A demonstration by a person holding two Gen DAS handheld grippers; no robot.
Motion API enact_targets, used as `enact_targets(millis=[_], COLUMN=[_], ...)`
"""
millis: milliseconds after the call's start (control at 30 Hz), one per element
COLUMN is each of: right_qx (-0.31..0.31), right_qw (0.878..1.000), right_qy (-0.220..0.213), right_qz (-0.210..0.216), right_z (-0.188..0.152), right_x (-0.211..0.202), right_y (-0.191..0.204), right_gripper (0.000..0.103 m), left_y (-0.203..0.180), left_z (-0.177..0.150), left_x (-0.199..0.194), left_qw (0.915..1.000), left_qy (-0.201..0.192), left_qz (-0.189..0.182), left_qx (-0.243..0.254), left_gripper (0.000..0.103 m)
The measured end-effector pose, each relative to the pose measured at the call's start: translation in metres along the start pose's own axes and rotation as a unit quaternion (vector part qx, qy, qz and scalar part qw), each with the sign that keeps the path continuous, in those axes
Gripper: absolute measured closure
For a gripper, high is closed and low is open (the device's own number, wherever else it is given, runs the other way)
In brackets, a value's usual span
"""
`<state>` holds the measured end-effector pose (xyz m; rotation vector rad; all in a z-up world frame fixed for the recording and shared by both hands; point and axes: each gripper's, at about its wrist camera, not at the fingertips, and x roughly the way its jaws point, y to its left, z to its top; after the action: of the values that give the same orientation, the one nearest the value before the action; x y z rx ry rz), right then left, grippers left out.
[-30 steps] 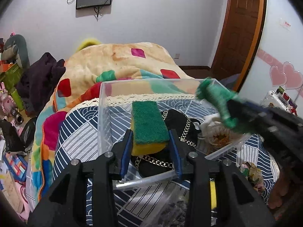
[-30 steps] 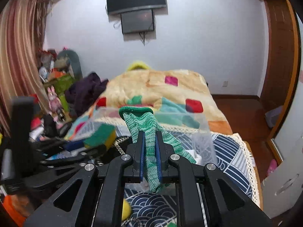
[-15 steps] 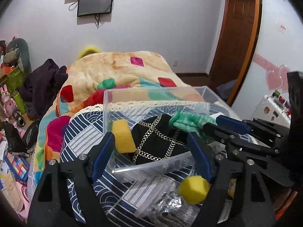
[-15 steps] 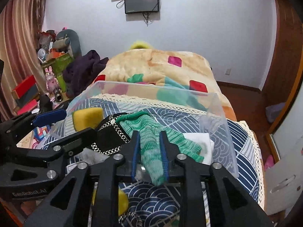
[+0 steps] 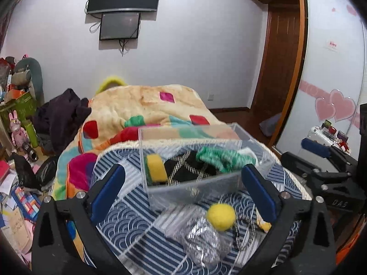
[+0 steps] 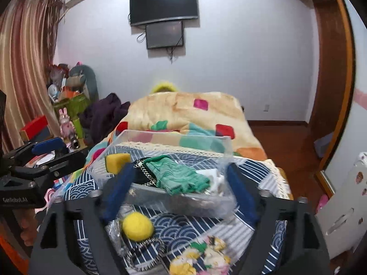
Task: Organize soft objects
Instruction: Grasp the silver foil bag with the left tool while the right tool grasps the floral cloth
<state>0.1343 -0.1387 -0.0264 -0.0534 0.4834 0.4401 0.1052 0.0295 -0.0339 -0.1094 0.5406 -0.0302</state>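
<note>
A clear plastic bin [image 5: 195, 186] [image 6: 179, 204] sits on the blue patterned cloth. Inside lie a yellow-green sponge [image 5: 156, 169] [image 6: 117, 160], a black chained bag [image 5: 183, 171] and a green knit glove [image 5: 226, 159] [image 6: 179, 178]. My left gripper [image 5: 183, 190] is open and empty, held back in front of the bin. My right gripper [image 6: 179, 190] is open and empty, also short of the bin. A yellow ball [image 5: 220, 216] [image 6: 137, 226] lies on the cloth before the bin.
A silvery plastic bag [image 5: 201, 240], a chain strap [image 6: 142, 252] and a floral soft item [image 6: 201, 256] lie on the cloth near me. A colourful blanket [image 5: 146, 110] covers the bed behind. Clutter fills the floor at left [image 5: 18, 183]. A white cabinet [image 6: 344, 201] stands at right.
The left gripper let the sponge go into the bin and the right gripper let the green glove go into it. Both opened and drew back from the bin.
</note>
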Motion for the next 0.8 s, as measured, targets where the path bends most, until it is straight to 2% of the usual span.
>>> enact_targets(millis=[133,300,467,600,633,700,767,800], right_qx=[0.004,0.004,0.014,0.027,0.026,0.019,0.013,0.010], right_qw=[1.000,0.998,0.994,0.990,0.989,0.987,0.986,0.987], right_qy=[0.017,0.063,0.108,0.140,0.146,0.159,0.165,0.160], right_qz=[-0.010,-0.015,-0.026,-0.014,-0.015,-0.012,-0.016,-0.019], right_z=[-0.016,-0.045,-0.080,-0.097,-0.100,-0.105,-0.107,-0.106], right_x=[-0.003,0.006,0.012,0.022,0.025,0.030,0.032,0.029], right_y=[-0.007,-0.014,-0.023,-0.029,-0.028,-0.027,-0.026,-0.025], right_gripper=[0.010,0.010,0.010,0.011,0.013,0.028,0.035,0.039], left_y=[0.003,0.007,0.007,-0.003,-0.006,-0.012,-0.016,-0.017], left_z=[-0.023,-0.058,-0.087,-0.099,-0.101,-0.105,-0.107,-0.108], left_x=[0.007,0.025,0.034,0.041,0.041,0.041,0.042,0.042], left_qw=[0.9995,0.9961,0.9931,0.9922,0.9926,0.9929,0.9923,0.9920], left_qy=[0.031,0.083,0.107,0.120,0.118,0.118,0.123,0.125], left_qz=[0.005,0.003,0.000,-0.003,-0.003,-0.006,-0.012,-0.018], left_qx=[-0.009,-0.027,-0.048,-0.035,-0.028,-0.014,-0.008,-0.007], left_gripper=[0.000,0.000,0.000,0.000,0.001,0.008,0.023,0.027])
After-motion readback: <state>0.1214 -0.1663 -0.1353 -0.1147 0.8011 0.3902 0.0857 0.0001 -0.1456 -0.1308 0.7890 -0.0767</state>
